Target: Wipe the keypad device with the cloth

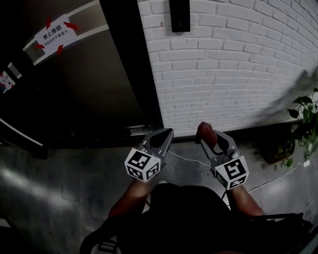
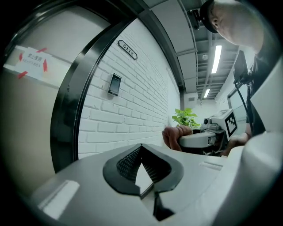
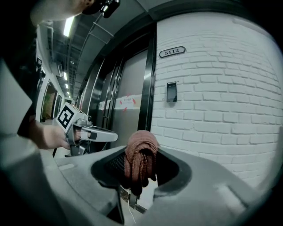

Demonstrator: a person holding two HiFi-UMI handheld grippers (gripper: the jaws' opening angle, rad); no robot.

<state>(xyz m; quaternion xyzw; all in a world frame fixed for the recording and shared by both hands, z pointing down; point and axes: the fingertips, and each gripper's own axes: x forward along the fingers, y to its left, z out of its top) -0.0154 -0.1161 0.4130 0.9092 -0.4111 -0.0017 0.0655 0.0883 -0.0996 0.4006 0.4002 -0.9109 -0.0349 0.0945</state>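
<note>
The keypad device is a small dark panel mounted high on the white brick wall; it also shows as a keypad device in the left gripper view and a keypad device in the right gripper view. A reddish-brown cloth is bunched in my right gripper, which is shut on it well below the device. The cloth fills that gripper's jaws. My left gripper is beside it, shut with nothing held, its tips meeting.
A dark door with a taped paper notice stands left of the black door frame. A potted plant is at the right by the wall. A thin white cable lies on the grey floor. A number plate hangs above the device.
</note>
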